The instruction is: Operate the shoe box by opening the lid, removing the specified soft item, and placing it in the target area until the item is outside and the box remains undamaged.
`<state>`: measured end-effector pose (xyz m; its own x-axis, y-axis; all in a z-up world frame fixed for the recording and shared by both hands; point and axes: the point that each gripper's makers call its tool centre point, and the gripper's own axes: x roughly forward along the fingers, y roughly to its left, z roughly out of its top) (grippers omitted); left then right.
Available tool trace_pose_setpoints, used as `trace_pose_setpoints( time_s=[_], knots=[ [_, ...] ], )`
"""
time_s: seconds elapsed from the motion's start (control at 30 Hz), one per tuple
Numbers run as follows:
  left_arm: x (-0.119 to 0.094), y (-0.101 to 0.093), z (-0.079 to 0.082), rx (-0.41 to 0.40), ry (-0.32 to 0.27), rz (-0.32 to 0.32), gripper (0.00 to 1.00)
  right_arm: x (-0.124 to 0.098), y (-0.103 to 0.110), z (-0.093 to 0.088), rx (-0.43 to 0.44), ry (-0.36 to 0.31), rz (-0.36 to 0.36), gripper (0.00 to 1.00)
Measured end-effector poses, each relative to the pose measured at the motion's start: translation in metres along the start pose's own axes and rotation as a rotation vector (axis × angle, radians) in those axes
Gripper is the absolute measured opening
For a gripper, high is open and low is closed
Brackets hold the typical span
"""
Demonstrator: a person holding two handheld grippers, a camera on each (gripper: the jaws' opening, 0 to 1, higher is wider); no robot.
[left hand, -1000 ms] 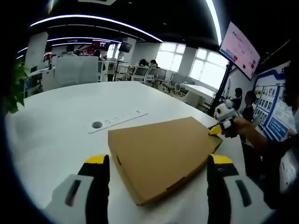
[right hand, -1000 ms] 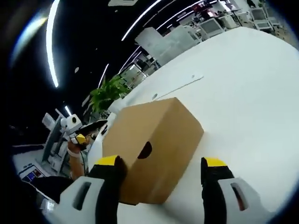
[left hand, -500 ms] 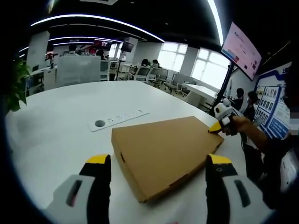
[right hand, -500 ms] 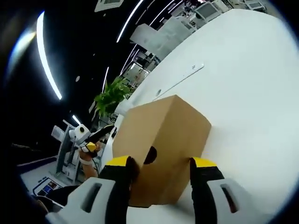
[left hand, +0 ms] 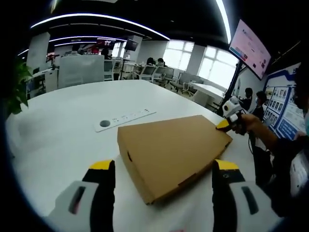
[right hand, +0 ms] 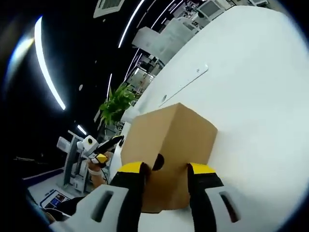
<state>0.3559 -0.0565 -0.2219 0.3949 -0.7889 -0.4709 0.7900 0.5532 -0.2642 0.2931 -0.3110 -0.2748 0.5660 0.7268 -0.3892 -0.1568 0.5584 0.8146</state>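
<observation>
Power strip (left hand: 126, 118) lay flush in table (left hand: 63, 130) behind shoe box (left hand: 171, 150); left tongs (left hand: 163, 169) gaped wide, right tongs (right hand: 165, 170) narrowed around box end.

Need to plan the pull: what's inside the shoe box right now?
Cannot tell: the shoe box lid is closed, covering the contents. The round finger hole in its end shows only dark.

We are in an open-plan office. Beyond our left gripper (left hand: 161, 166) a large white meeting table (left hand: 63, 125) carries a flush power strip (left hand: 124, 119); farther ahead stand desks with office chairs (left hand: 166, 79) under bright windows (left hand: 218, 72). A wall screen (left hand: 248, 48) hangs up right, a potted plant (left hand: 17, 92) sits left, and curved ceiling light strips (left hand: 96, 19) run overhead.
</observation>
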Motion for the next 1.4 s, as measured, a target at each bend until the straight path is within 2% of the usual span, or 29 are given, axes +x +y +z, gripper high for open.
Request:
trace_pose_setpoints(
  time_s=[0.33, 0.6, 0.73, 0.9, 1.0, 1.07, 1.2, 1.27, 1.33, 1.4],
  knots=[
    [0.002, -0.001, -0.002, 0.0, 0.005, -0.002, 0.85, -0.001, 0.001, -0.002, 0.038, 0.004, 0.028, 0.3],
    [0.003, -0.006, 0.002, -0.021, 0.008, -0.017, 0.85, 0.0, -0.001, 0.003, 0.03, 0.011, 0.028, 0.3],
    [0.002, -0.005, 0.001, -0.017, 0.036, -0.028, 0.8, 0.0, 0.001, 0.001, 0.024, 0.017, 0.044, 0.3],
    [-0.005, 0.005, 0.004, -0.044, 0.038, -0.046, 0.83, 0.0, 0.001, -0.002, 0.03, 0.01, 0.071, 0.3],
    [-0.009, 0.01, 0.006, -0.053, 0.035, -0.078, 0.85, 0.0, 0.001, 0.0, 0.016, 0.002, 0.067, 0.3],
    [-0.013, 0.017, 0.008, -0.086, 0.032, -0.089, 0.84, 0.0, 0.003, -0.003, 0.009, 0.006, 0.065, 0.3],
    [-0.017, 0.031, 0.008, -0.086, 0.032, -0.089, 0.81, 0.001, 0.004, -0.006, 0.015, 0.008, 0.061, 0.3],
    [-0.017, 0.036, 0.009, -0.114, 0.027, -0.106, 0.81, 0.001, 0.005, -0.005, 0.014, 0.01, 0.055, 0.3],
    [-0.014, 0.042, 0.011, -0.157, 0.031, -0.145, 0.77, 0.002, 0.006, -0.006, 0.008, 0.017, 0.047, 0.3],
    [-0.01, 0.045, 0.011, -0.184, 0.031, -0.174, 0.69, 0.002, 0.004, -0.003, -0.005, 0.027, 0.048, 0.3]
  ],
)
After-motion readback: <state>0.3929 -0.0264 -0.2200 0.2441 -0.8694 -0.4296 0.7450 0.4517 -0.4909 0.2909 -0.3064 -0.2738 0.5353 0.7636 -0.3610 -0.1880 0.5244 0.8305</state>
